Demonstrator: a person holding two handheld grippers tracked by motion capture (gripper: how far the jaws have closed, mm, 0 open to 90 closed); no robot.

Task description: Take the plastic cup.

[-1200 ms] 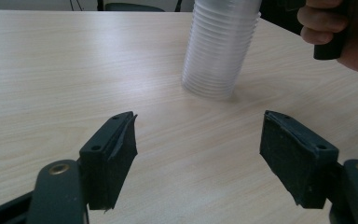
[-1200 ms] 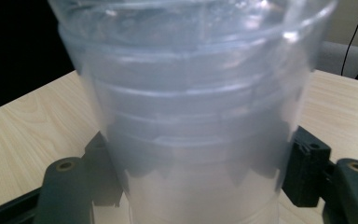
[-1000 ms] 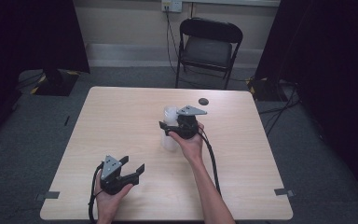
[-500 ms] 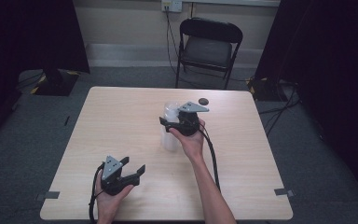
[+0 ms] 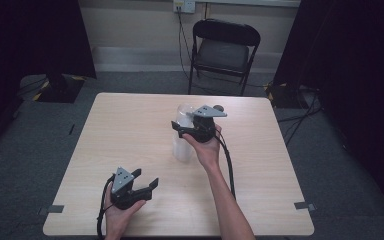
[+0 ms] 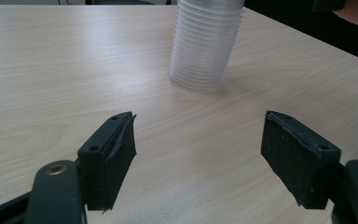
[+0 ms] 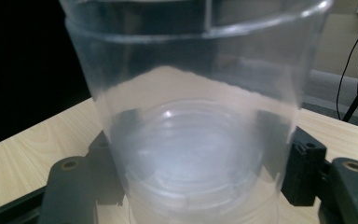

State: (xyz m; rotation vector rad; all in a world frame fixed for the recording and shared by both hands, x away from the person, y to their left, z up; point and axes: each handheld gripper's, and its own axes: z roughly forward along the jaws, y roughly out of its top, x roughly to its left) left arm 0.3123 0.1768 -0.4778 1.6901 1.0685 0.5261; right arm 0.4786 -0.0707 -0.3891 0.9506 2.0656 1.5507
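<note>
- Clear ribbed plastic: a stack of cups (image 5: 183,145) stands upright near the middle of the wooden table (image 5: 130,130), with the top cup (image 7: 196,116) sitting between the jaws of the right gripper (image 5: 182,129).
- Right gripper: jaws have just been closing, one on either side of the top cup's wall. In the right gripper view the black pads (image 7: 303,163) lie against or just beside the cup; I cannot tell whether they press on it yet.
- Left gripper (image 5: 145,182): rests low on the table near the front edge, well apart from the stack, jaws wide apart with nothing between them. In its own view the stack (image 6: 205,44) stands ahead of the jaws.
- Progress, as a judgement: the work looks like taking one cup off the stack. The reach is done and the grasp is under way; the lift and separation are not yet done. The left gripper may be needed to steady the lower cups.
- Materials: cups are thin, see-through, tapered and round, with fine horizontal ridges where the rims nest. Likely light and easy to dent under a hard squeeze.
- Table is pale wood-grain laminate, smooth and matte. Pads are black, blocky, rubbery-looking.
- Small dark round object (image 5: 219,107) lies on the table beyond the right gripper; too small to identify.
</note>
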